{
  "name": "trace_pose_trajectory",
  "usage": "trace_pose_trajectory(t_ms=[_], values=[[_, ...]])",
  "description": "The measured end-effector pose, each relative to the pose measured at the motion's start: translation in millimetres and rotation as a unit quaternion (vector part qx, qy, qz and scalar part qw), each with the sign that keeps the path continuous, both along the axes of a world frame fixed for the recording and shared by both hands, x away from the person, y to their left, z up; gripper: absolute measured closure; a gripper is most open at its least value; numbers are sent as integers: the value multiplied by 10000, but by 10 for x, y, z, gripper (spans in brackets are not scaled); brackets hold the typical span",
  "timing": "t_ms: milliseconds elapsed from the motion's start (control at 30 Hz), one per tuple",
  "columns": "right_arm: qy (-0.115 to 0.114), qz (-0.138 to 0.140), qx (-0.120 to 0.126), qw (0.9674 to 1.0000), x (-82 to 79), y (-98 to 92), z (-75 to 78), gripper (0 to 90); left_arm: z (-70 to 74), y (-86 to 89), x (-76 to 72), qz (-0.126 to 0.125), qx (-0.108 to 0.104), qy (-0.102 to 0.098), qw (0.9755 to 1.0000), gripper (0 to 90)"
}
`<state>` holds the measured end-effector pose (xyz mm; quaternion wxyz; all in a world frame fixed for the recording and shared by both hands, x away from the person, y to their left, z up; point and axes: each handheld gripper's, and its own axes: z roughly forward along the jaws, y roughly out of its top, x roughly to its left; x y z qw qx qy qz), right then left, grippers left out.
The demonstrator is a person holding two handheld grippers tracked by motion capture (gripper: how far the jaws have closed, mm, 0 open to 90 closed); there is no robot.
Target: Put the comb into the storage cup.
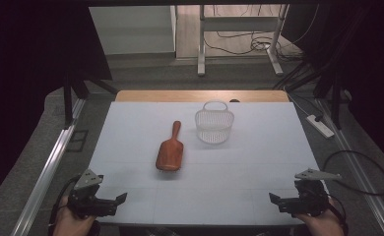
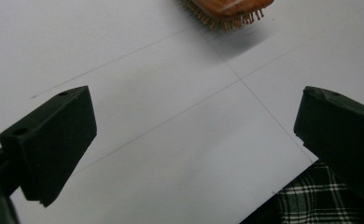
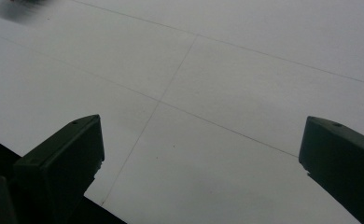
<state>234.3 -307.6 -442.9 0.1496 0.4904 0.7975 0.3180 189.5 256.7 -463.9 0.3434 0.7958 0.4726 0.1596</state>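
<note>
Both my grippers wait at the near edge of the table, jaws wide, holding nothing.

The white table spreads ahead of me; the white mesh basket stands upright toward its far side, and the wooden hairbrush lies bristles down just left of it, apart. My left gripper and right gripper sit at the near corners, well apart from the brush.

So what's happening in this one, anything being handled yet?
Nothing is held yet. A person rests the left tongs and right tongs at the near edge of the white table, both open and empty. The reddish-brown wooden hairbrush lies bristles down mid-table, beside a small white mesh basket.
</note>
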Motion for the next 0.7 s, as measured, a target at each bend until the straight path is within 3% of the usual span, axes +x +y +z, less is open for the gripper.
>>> trace_pose_trajectory(t_ms=[100,400,700], values=[[3,5,-39,10000,0,10,-2,8,6,-2,18,-20,35,-73,10000,10],[0,-3,-44,10000,0,10,-2,8,6,-1,90,-116,-106,-35,9999,11],[4,6,-51,10000,0,12,-2,8,68,-81,199,-249,14,10,9997,0]])
